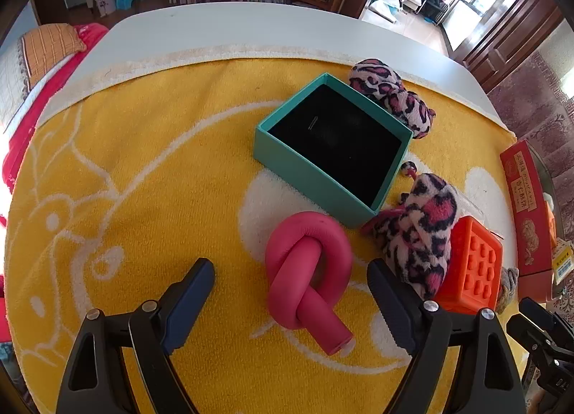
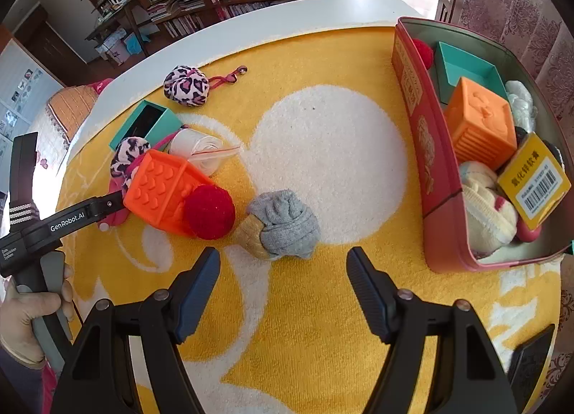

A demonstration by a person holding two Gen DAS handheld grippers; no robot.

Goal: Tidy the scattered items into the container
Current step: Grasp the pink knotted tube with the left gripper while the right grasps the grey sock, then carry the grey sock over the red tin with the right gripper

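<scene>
My left gripper (image 1: 290, 265) stands open over a pink knotted foam tube (image 1: 308, 263). The knot lies between the fingers, and the pads stay clear of it on both sides. My right gripper (image 2: 283, 267) is open just short of a grey and tan sock ball (image 2: 283, 227), nothing between its fingers. The red tin container (image 2: 423, 148) stands at the right, holding an orange cube, a teal box, a yellow packet and soft items. In the left wrist view the same tin (image 1: 523, 206) shows at the right edge.
On the yellow towel lie an open teal box (image 1: 333, 148), two leopard plush pieces (image 1: 391, 95) (image 1: 423, 231), an orange studded cube (image 2: 161, 191), a red ball (image 2: 210, 211) and a bagged white roll (image 2: 197, 148). A hand (image 2: 32, 310) holds the left gripper's handle.
</scene>
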